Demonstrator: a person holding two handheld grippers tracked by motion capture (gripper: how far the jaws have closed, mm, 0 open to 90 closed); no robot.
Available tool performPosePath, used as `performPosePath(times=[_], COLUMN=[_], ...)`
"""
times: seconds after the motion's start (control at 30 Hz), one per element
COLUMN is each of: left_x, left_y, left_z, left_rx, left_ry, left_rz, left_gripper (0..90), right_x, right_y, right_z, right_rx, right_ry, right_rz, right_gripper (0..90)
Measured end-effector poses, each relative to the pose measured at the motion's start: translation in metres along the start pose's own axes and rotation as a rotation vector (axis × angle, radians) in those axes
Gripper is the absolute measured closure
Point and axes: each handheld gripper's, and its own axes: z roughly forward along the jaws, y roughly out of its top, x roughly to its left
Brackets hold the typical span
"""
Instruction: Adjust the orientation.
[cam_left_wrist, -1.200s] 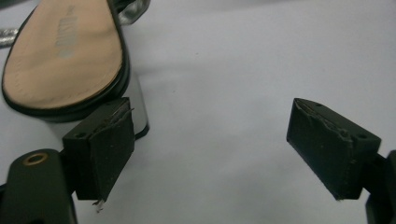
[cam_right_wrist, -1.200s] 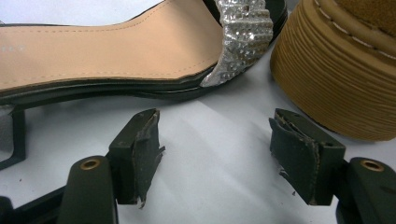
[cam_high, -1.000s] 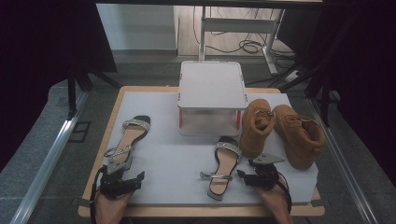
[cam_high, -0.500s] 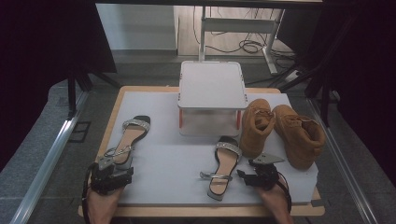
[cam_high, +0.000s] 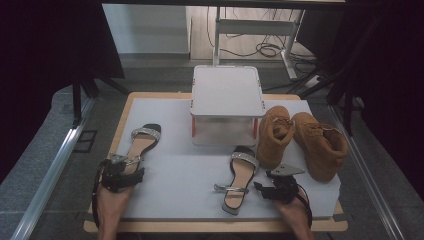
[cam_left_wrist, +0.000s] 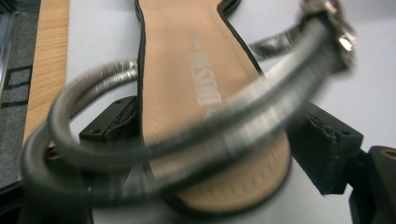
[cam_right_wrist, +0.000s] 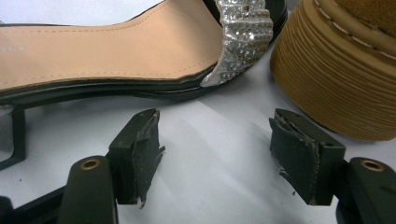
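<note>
High view: left gripper (cam_high: 121, 170) sits at the heel of the left sandal (cam_high: 141, 141), w/ hand drawn back toward 6 o'clock vs a sec ago; right gripper (cam_high: 275, 189) unmoved beside right sandal (cam_high: 237, 177), boots (cam_high: 302, 140) at its 1 o'clock, box (cam_high: 227, 105) at 12. Left gripper view: jaws spread either side of the heel, ankle strap (cam_left_wrist: 196, 135) looping over; prob. about to clamp. Right gripper view: jaws apart, empty, over the mat (cam_right_wrist: 210, 154); sandal at 11.

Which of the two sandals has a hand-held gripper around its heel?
The black, tan-insoled sandal at the table's left: the left hand-held gripper straddles its heel. The middle sandal lies beside the open right hand-held gripper.
</note>
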Motion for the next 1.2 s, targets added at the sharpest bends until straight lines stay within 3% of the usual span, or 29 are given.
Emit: performPosePath(times=[0.3,0.6,0.7,0.83,1.0,1.2], left_x=[0.005,0.007,0.006,0.006,0.010,0.007], left_y=[0.017,0.024,0.025,0.025,0.022,0.023], left_z=[0.014,0.021,0.021,0.021,0.018,0.010], left_rx=[0.064,0.089,0.088,0.074,0.032,0.017], left_ry=[0.021,0.018,0.006,0.012,-0.022,-0.037], left_rz=[-0.039,-0.088,-0.084,-0.060,-0.066,-0.030], left_gripper=[26.5,29.5,37.3,38.2,38.7,38.9], right_x=[0.000,0.000,0.000,0.000,0.000,0.000], right_y=[0.000,0.000,0.000,0.000,0.000,0.000], right_z=[0.000,0.000,0.000,0.000,0.000,0.000], right_rx=[0.000,0.000,0.000,0.000,0.000,0.000], right_ry=[0.000,0.000,0.000,0.000,0.001,0.000], right_rz=[0.000,0.000,0.000,0.001,0.001,0.001], right_gripper=[32.5,32.5,32.5,32.4,32.5,32.5])
